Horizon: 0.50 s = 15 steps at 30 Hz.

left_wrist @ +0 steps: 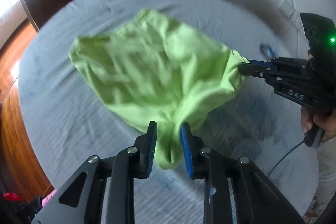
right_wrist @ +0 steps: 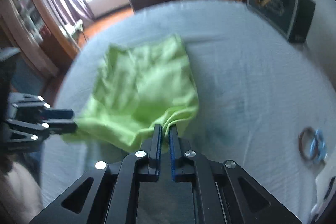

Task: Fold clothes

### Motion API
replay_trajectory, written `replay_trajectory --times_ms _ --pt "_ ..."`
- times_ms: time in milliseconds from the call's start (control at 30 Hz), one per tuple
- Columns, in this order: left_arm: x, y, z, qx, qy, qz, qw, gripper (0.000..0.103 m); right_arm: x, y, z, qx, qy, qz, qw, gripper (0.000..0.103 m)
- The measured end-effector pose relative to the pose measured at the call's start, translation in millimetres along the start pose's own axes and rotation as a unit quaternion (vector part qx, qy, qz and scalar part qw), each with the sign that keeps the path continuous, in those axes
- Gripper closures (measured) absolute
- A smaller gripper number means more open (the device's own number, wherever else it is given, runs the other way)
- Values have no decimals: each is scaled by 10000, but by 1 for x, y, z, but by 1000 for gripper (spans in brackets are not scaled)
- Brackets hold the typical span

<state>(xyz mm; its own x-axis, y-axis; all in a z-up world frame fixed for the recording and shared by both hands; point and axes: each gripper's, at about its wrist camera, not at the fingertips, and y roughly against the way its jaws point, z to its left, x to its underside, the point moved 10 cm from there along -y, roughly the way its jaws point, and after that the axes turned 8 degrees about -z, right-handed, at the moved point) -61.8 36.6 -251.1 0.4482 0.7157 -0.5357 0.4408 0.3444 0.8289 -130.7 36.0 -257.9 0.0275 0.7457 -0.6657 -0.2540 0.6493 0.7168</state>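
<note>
Light green garment, soft knit, rumpled and motion-blurred, hanging between two grips above the grey bedsheet, far edge trailing toward or onto the sheet; contact there too blurred to call. Exact cut of the garment not readable.

Left gripper: blue ribbed pads either side of a bunched fold, a thick wad of cloth filling the gap, so clamped on fabric though the jaws stand visibly apart. Right gripper: jaws nearly together, pinching a thin gathered corner of the same garment.

Probably the spread-and-lay step. To do well: hold both grips level, draw apart until the near edge goes taut, no further, since knit stretches and slips from a shallow pinch. Lower the far edge first, then drag back gently so the panel lands flat. Left grip holds a bulky bunch rather than an edge; likely worth regripping once laid.

Bedsheet: fine ribbed weave, lightly creased, rounded by the lens. On it, near the right side, thin rings, one brown, one blue. Farther off, dark framed picture leaning at the white wall, wooden floor glossy beyond the bed.
</note>
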Motion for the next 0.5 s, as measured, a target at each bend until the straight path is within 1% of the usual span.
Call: replay_trajectory --times_ms 33,200,267,300,333,367,433,500 --pt "-10 -1 12 21 41 -37 10000 80 -16 0 3 -32 -64 -116 9999 96" --pt "-56 -8 76 125 243 -177 9995 80 -94 -30 3 66 -263 -502 9984 98" --pt "-74 -11 101 167 324 -233 9991 80 -117 -47 -6 208 -485 -456 9976 98" --pt "-73 -16 101 175 303 -172 9992 79 -119 -52 -12 317 -518 -388 9974 98" --pt "-70 -21 100 181 273 -100 9994 67 -119 -55 -17 417 -553 -320 9971 98" --pt "-67 -26 98 187 244 -27 9995 45 -110 -51 -24 465 -600 -261 9968 98" --pt "-61 -35 94 200 184 119 9996 25 -90 -42 -36 561 -694 -141 9959 97" --pt "-45 -42 75 296 178 237 9991 24 -71 -33 -47 649 -788 -21 9948 96"
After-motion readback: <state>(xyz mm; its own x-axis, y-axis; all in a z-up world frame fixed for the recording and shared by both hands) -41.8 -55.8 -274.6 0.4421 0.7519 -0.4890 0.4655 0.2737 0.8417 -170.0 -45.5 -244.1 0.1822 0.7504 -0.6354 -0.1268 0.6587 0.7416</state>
